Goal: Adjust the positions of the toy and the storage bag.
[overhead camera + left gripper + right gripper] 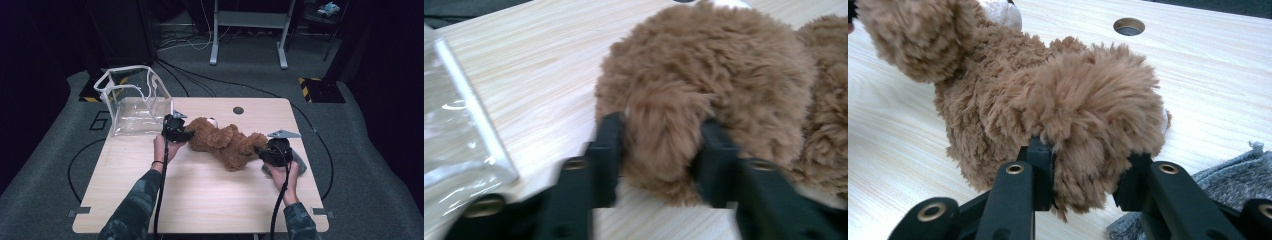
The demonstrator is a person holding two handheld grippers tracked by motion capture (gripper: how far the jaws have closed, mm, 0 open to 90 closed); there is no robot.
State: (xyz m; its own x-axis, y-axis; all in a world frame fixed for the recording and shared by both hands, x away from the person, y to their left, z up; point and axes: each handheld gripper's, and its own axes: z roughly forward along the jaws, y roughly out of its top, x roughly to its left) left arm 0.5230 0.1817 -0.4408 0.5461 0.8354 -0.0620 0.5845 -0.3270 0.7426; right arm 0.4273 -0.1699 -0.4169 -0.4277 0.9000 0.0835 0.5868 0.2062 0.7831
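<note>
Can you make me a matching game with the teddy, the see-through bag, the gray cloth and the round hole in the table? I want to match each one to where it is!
Things:
1. teddy bear
2. clear bag
3. gray cloth
4. round hole

Places:
A. at the table's far left corner
B. under the right claw's hand, near the right edge
C. in the tabletop, beyond the bear
D. lying in the middle, between the two claws

Pairs: 1-D, 2-A, 3-B, 4-C
</note>
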